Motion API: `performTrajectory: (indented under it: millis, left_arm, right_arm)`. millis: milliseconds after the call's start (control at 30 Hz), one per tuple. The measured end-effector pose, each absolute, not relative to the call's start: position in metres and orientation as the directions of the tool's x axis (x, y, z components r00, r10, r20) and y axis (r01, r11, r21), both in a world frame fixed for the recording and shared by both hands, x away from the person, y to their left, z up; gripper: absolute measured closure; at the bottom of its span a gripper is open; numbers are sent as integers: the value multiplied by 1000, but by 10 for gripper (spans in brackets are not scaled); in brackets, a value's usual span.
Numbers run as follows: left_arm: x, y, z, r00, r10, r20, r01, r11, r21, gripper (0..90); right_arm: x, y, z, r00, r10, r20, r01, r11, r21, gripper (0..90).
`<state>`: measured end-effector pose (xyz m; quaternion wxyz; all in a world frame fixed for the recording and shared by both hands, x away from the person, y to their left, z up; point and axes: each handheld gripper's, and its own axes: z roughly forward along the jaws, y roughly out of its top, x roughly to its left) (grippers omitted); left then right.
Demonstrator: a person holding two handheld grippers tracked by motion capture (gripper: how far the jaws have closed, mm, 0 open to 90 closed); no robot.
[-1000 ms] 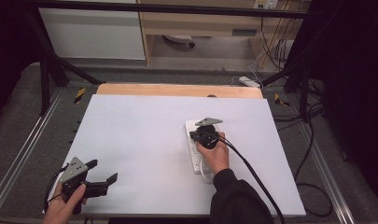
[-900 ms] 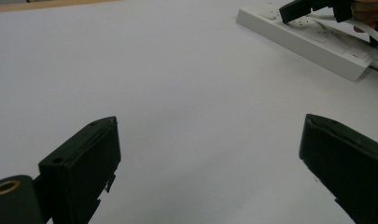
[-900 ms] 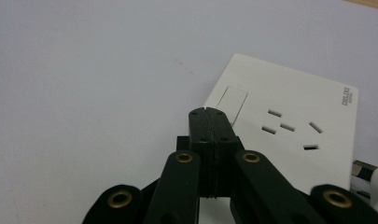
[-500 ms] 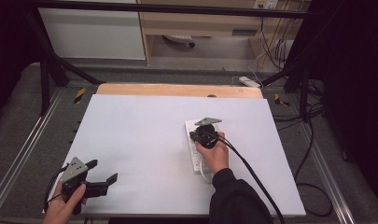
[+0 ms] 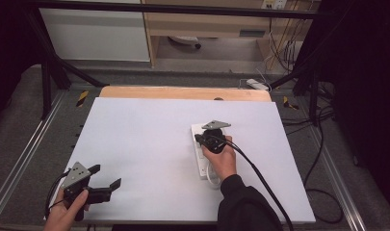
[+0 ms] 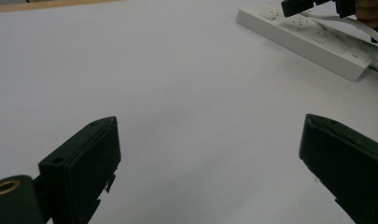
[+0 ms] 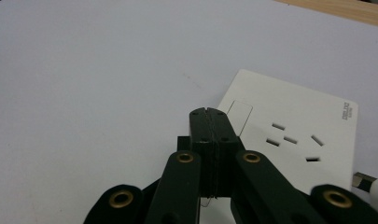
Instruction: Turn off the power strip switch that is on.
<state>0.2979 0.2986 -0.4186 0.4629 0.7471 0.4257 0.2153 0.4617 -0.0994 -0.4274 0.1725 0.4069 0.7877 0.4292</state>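
Observation:
A white power strip lies on the white board, right of its middle. My right gripper hovers over the strip's far half, held by a hand in a dark sleeve. In the right gripper view its jaws are pressed together with nothing visible between them, above the strip's switch and socket holes. My left gripper rests at the board's near left corner, open and holding nothing. In the left gripper view bare board lies between its wide jaws, with the power strip and the right gripper far off.
The strip's white cord loops toward the near side by the right hand; a plug end shows beside the strip. A wooden table edge runs behind the board. Metal rails flank both sides, and black cables lie to the right.

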Motion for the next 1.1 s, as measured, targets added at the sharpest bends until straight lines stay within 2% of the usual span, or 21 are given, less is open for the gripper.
performTrajectory:
  millis: [467, 600, 767, 1033, 1100]
  left_arm:
    - [298, 299, -418, 543, 836, -77, 438, -203, 876, 53]
    - [298, 298, -419, 544, 836, -74, 439, -208, 874, 53]
    - [298, 298, -419, 540, 838, -73, 442, -209, 873, 53]
    - [298, 298, -419, 540, 838, -74, 442, -208, 872, 53]
    - [298, 298, -419, 540, 838, -74, 442, -208, 873, 53]
  right_arm:
    - [458, -107, -412, -603, 794, 85, 469, 265, 842, 900]
    - [457, -110, -407, -600, 795, 91, 461, 250, 851, 872]
    - [454, -114, -399, -597, 795, 109, 453, 221, 864, 747]
    - [453, -122, -389, -579, 804, 136, 471, 194, 860, 373]
    - [453, -124, -387, -564, 816, 125, 478, 200, 855, 302]
